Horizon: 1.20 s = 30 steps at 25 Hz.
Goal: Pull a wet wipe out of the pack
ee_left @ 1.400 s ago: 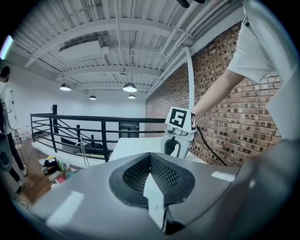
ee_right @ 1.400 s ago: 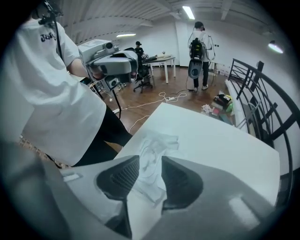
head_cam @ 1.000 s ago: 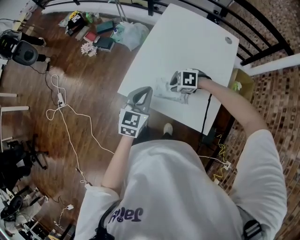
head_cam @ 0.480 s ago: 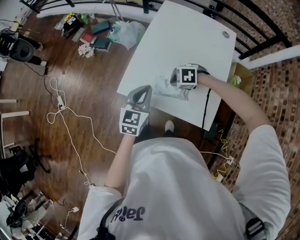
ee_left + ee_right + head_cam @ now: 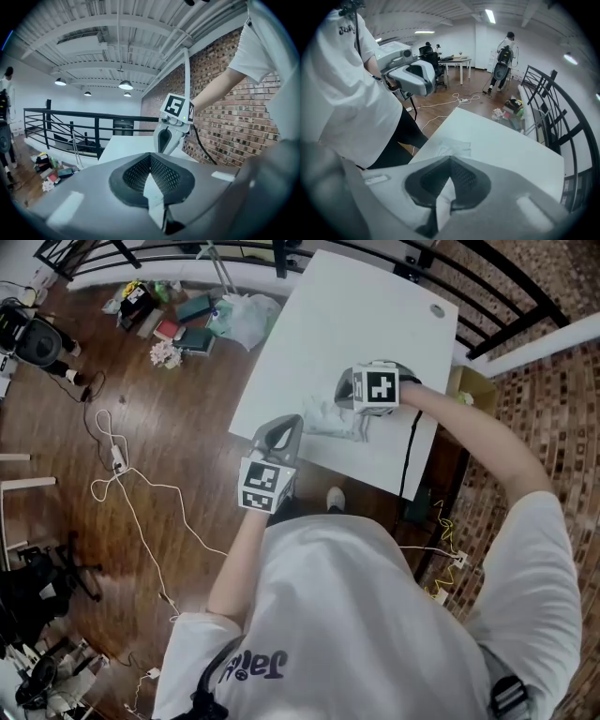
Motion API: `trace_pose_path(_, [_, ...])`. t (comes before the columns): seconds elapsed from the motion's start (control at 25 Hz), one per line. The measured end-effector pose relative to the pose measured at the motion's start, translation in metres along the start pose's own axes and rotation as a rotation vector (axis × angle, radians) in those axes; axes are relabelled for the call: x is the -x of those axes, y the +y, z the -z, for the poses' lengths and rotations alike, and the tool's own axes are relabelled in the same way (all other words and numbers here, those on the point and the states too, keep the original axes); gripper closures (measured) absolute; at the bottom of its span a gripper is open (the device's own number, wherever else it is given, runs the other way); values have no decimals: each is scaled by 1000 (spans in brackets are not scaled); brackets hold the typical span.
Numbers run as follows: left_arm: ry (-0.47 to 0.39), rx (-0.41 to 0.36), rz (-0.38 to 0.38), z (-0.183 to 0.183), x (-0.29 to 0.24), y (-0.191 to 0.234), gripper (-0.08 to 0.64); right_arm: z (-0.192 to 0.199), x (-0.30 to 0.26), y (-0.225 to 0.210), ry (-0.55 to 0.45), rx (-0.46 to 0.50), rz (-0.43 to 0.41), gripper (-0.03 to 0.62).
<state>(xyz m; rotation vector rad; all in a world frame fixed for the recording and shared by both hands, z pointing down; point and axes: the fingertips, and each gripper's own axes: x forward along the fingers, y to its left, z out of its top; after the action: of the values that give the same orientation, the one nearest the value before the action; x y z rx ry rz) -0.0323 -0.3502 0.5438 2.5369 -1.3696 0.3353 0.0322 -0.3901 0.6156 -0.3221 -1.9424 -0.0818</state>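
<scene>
The wet wipe pack (image 5: 323, 415), a crumpled translucent pouch, lies near the front edge of the white table (image 5: 356, 324). My right gripper (image 5: 361, 432) hangs just over it, pointing steeply down. In the right gripper view its jaws (image 5: 450, 159) meet with a thin white strip of wet wipe (image 5: 443, 197) pinched between the pads, the pack (image 5: 452, 149) right beyond the tips. My left gripper (image 5: 293, 420) is shut and empty, held in the air off the table's front edge, aimed across at the right gripper (image 5: 165, 140).
A black railing (image 5: 506, 324) runs behind the table. Books and bags (image 5: 187, 320) and white cables (image 5: 131, 484) litter the wooden floor to the left. A cardboard box (image 5: 473, 390) stands at the table's right. A person (image 5: 505, 51) stands far off.
The right gripper has lifted up from the pack. The left gripper has barely moved. The head camera has shifted slightly.
</scene>
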Motion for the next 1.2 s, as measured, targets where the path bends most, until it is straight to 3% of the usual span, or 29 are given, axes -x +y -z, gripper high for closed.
trace_pose_path(0.32, [-15, -21, 42, -4, -5, -15, 545, -18, 45, 17, -40, 22, 72, 601])
trace_pose_path(0.72, [-16, -50, 116, -10, -20, -38, 545, -15, 135, 7, -152, -64, 238, 601])
trace_pose_path(1.2, [-5, -76, 199, -12, -38, -72, 545, 87, 194, 15, -144, -269, 397, 601])
